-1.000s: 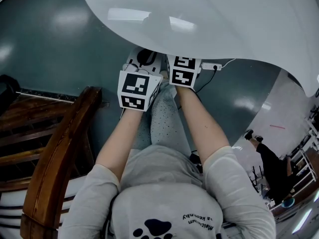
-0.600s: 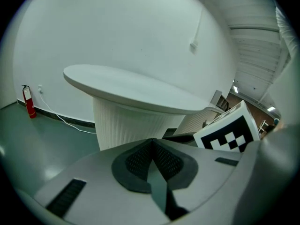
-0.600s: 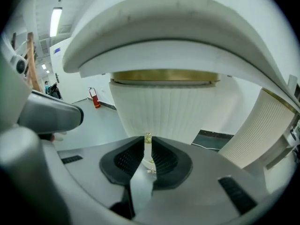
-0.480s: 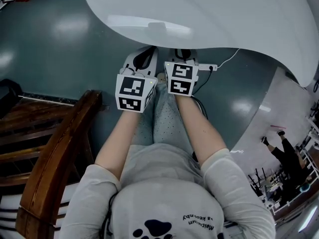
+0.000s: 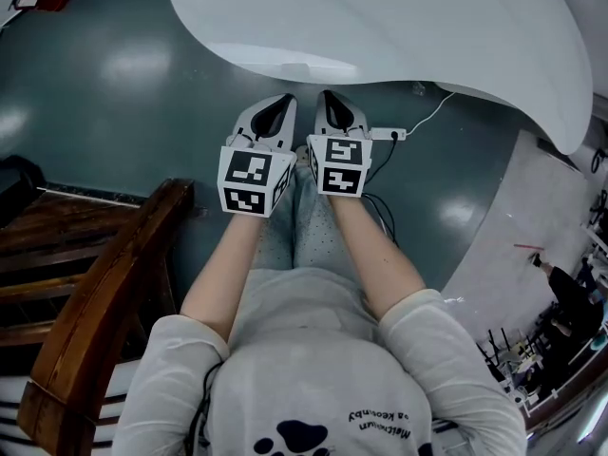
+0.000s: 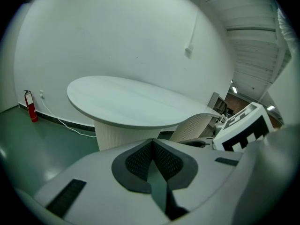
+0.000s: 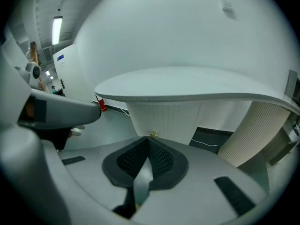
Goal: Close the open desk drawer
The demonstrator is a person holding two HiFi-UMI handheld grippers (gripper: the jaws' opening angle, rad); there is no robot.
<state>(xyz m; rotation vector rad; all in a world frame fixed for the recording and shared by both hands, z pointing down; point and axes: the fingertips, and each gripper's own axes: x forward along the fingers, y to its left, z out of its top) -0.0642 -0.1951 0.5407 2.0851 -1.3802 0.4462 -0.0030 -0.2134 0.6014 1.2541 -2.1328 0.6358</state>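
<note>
A: Drawer, located?

B: Not outright. In the head view the white bench (image 5: 427, 27) top overhangs and hides all that is under it. Only the right gripper view helps. It shows a small brass-coloured knob (image 7: 153, 134) on the ribbed white pedestal (image 7: 164, 118) beneath the top, just beyond the tips of the right tool (image 7: 147, 140). The drawer's outline is not readable among the ribs, so I cannot tell whether it stands out or sits flush.

A: Tools?

B: Side by side over the wearer's legs, near the bench edge, touching nothing. Left tool (image 6: 152, 142): pads meet at the tips, nothing between them. Right tool: jaws have just been closing and are now together, nothing between them.

A: What's cut off or unclear?

B: Slatted wooden seat (image 5: 104, 293) at left, cropped by the frame edge. Power strip (image 5: 388, 134) on the green floor (image 5: 114, 112) just past the right tool, with its cable running off under the bench top. Fire extinguisher (image 6: 30, 106) by the far wall, small. Person (image 5: 570, 293) at the far right rim, distorted and too small to detail.
</note>
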